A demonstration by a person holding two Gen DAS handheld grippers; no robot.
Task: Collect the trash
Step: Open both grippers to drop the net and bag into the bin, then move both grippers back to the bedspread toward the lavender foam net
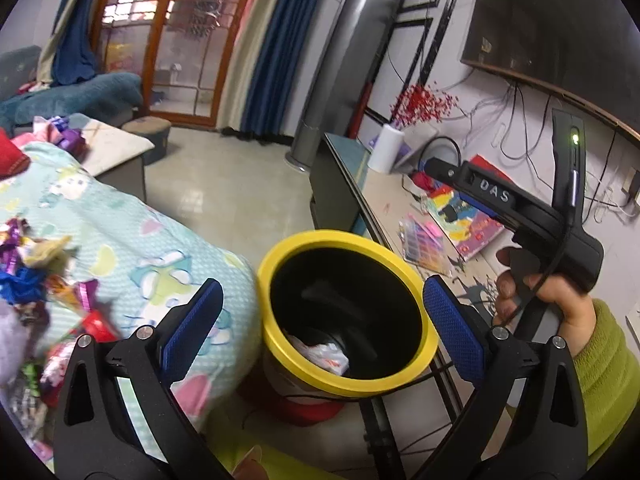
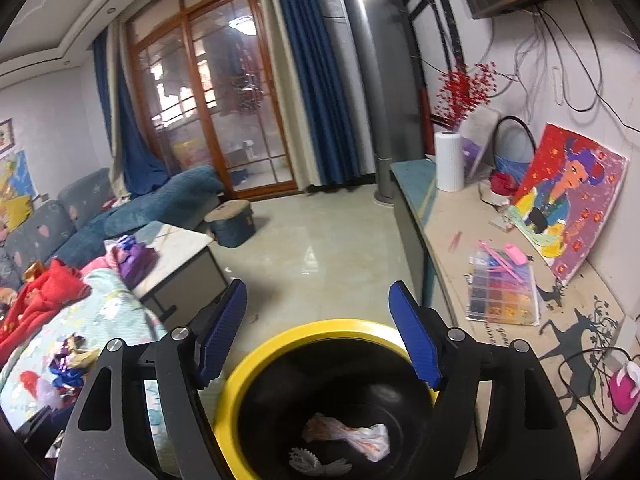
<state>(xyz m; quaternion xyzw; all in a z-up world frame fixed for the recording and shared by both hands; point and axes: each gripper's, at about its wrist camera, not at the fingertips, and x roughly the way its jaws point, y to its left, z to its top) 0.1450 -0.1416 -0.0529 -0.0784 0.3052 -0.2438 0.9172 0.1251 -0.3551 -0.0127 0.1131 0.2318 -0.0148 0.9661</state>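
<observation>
A black bin with a yellow rim (image 1: pixel 348 384) stands between the bed and the low side table. Crumpled white and orange wrappers (image 1: pixel 326 356) lie at its bottom, also seen as wrappers (image 2: pixel 356 440) in the right wrist view. My left gripper (image 1: pixel 322 320) hangs open over the bin mouth with nothing between its blue pads. My right gripper (image 2: pixel 318 328) is open above the bin's yellow rim (image 2: pixel 256 364), also empty. In the left wrist view a hand in a green sleeve (image 1: pixel 560 312) holds the right gripper's black body (image 1: pixel 532 216). More shiny scraps (image 1: pixel 36 276) lie on the bedcover.
A bed with a pale green patterned cover (image 1: pixel 132 240) lies left of the bin. To the right runs a low table (image 2: pixel 448 240) with a bead box (image 2: pixel 504 292), a painting (image 2: pixel 568 200) and a paper roll (image 2: pixel 450 160). Tiled floor (image 2: pixel 320 240) stretches beyond toward a glass door.
</observation>
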